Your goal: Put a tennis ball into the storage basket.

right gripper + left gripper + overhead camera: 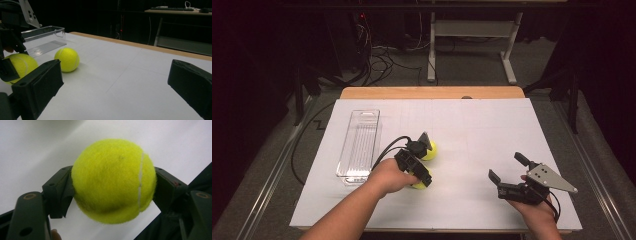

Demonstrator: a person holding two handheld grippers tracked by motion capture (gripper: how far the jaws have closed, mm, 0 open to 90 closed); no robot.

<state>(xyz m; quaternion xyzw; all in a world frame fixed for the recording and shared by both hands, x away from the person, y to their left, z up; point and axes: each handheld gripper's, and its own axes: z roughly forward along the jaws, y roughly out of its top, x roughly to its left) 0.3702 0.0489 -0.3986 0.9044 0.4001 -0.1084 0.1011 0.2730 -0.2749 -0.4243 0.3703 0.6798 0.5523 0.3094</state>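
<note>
The left tongs are closed on a tennis ball, which is seated between the two jaws with its sides pressed by both and its seam turned toward one of them. In the high view, the held ball is seen low over the desk, at the near side of a second ball; whether the held ball rests on the surface or is just clear of it cannot be told. The second ball lies free on the desk, just beside the left tongs. A clear bin stands lengthwise at the left, near both balls, and appears to be the intended receptacle, which would account for the balls being gathered beside it. The right tongs are held wide open and empty, well apart from the balls at the right of the desk, evidently kept clear while the left side works. In the right gripper view, the free ball is seen in front of the bin.
</note>
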